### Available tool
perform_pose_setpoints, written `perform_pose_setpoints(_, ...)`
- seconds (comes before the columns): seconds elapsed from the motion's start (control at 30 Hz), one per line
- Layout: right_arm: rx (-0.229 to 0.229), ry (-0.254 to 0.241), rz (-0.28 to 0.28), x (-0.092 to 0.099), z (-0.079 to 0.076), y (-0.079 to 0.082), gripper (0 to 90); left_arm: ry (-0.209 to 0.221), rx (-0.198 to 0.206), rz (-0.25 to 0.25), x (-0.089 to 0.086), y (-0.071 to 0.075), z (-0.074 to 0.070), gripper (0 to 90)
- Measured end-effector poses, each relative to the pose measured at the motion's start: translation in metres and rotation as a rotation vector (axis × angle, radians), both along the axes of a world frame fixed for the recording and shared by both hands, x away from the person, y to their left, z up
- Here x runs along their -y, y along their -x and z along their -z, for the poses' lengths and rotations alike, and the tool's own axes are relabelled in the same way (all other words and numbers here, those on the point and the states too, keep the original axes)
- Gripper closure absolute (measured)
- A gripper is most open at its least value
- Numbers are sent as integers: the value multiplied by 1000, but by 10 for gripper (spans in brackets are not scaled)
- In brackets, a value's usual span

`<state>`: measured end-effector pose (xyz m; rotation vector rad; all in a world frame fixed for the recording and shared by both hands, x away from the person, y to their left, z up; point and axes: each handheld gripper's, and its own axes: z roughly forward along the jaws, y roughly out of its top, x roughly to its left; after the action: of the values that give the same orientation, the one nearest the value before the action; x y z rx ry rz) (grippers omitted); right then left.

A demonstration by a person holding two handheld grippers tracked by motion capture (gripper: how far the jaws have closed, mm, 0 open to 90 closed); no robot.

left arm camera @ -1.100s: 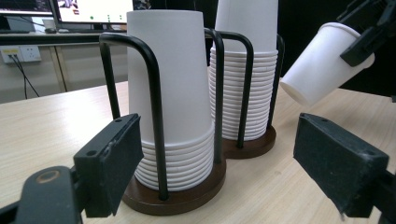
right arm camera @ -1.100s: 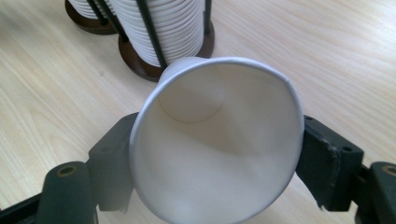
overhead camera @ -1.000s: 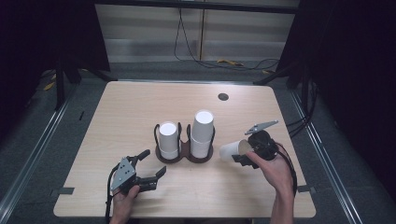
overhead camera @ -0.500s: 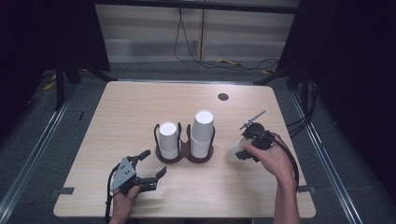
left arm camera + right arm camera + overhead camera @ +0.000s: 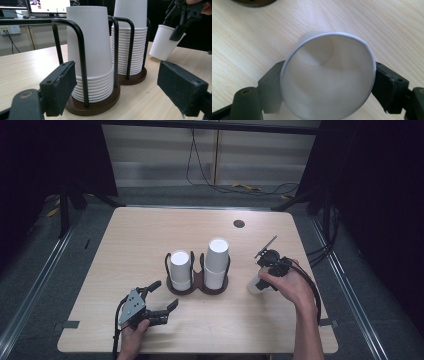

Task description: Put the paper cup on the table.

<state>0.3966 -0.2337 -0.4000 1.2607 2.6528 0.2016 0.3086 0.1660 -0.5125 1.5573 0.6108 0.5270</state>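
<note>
Right tongs point(image 5: 328, 82) pinch a smooth white tapered paper cup point(image 5: 329, 75), jaws just easing apart; left tongs point(image 5: 159, 296), at 7 o'clock on the woodgrain table point(image 5: 140, 240), spread.

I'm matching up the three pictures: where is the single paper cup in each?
High view: the single cup is right of centre, under the right gripper.
Left gripper view: upper right, tilted, mouth up.
Right gripper view: centre, between the jaws.
Shared landmark: the cup rack.

White paper cups point(image 5: 218, 262) in a dark brown, black-wired holder point(image 5: 197, 285) on pale woodgrain table point(image 5: 150, 235)
</note>
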Motion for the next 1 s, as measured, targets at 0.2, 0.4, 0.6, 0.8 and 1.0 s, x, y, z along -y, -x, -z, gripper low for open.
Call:
perform_pose_setpoints(0.2, 40, -34, -9, -4, 4, -4, 186, 1, 0, 2, 0, 0, 0, 155)
perform_pose_setpoints(0.4, 69, -71, -11, -6, 10, -6, 173, 0, 0, 1, 0, 0, 0, 155)
perform_pose_setpoints(0.6, 103, -106, -12, -10, 9, -6, 149, 1, -1, -1, 0, 0, 0, 155)
perform_pose_setpoints(0.8, 155, -150, -3, -8, 7, -2, 151, 0, 0, 0, 0, 0, 0, 155)
perform_pose_setpoints(1.0, 219, -232, 29, 0, 8, 3, 142, -1, 0, -1, 0, 0, 0, 155)
